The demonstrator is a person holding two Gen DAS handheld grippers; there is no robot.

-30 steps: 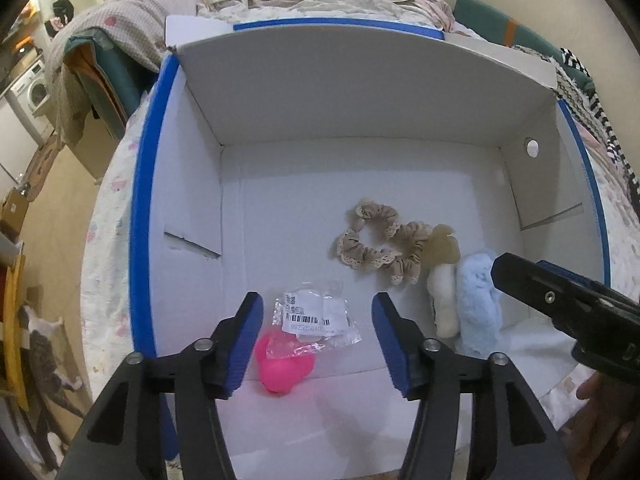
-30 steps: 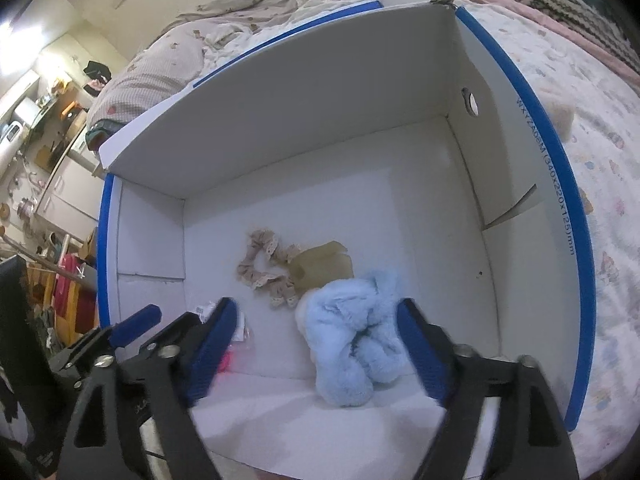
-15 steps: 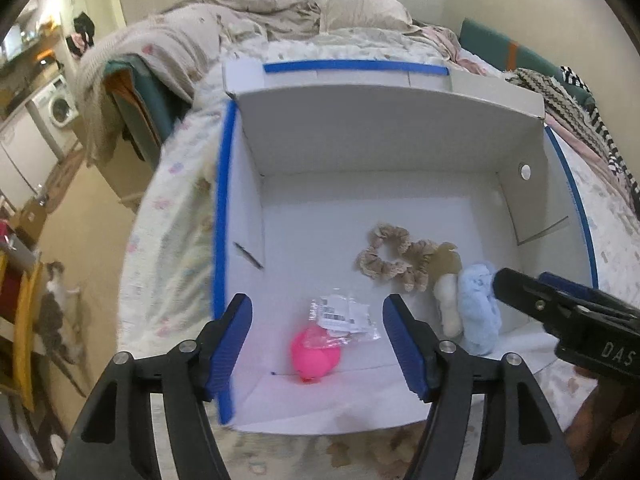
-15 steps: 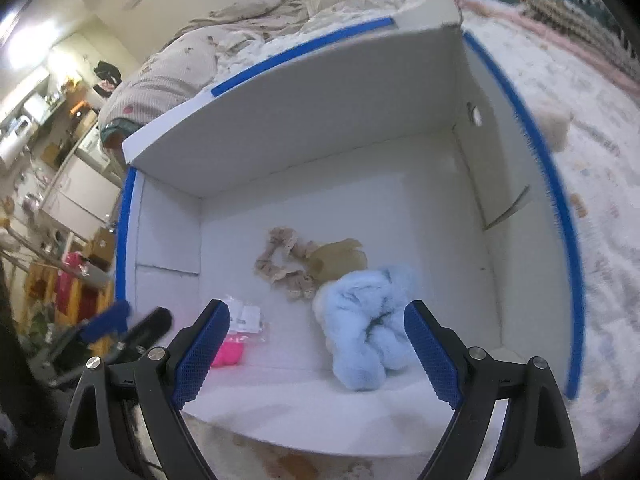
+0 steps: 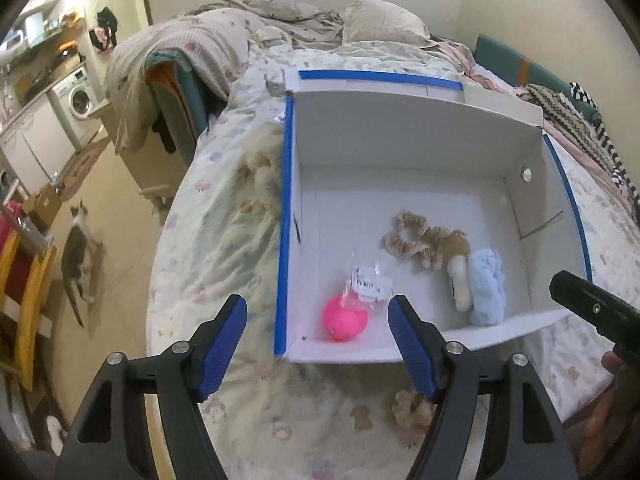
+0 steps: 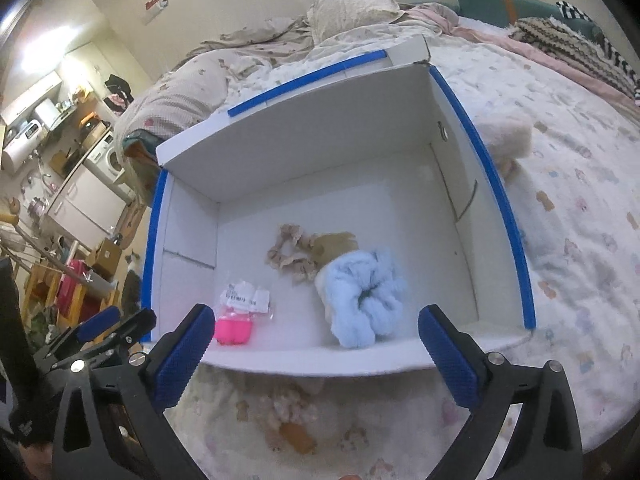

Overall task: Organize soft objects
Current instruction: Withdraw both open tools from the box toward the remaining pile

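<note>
The left claw (image 5: pixel 318 344) hangs over the bed, just before the near edge of the white box (image 5: pixel 400 152). Its blue pads have just been opening, and nothing is between them. The right claw (image 6: pixel 312 354) hangs by the near edge of the box too. Its pads have also just been opening and stand very wide, with nothing in them.

Past the left claw, inside the box, lies a pink ball (image 5: pixel 344 322) with a clear bag (image 5: pixel 366 282) on it. To the right of that claw, farther in, lie a beige scrunchie (image 5: pixel 414 238), a cream fluffy thing (image 5: pixel 460 284) and a fluffy blue scrunchie (image 5: pixel 486 286), all bunched close together.

In front of the right claw, the fluffy blue scrunchie sits right between the pads' lines, deeper in the box. Another beige scrunchie (image 5: pixel 410 410) lies on the bed sheet (image 5: pixel 224 232), under the left claw's right pad.
</note>
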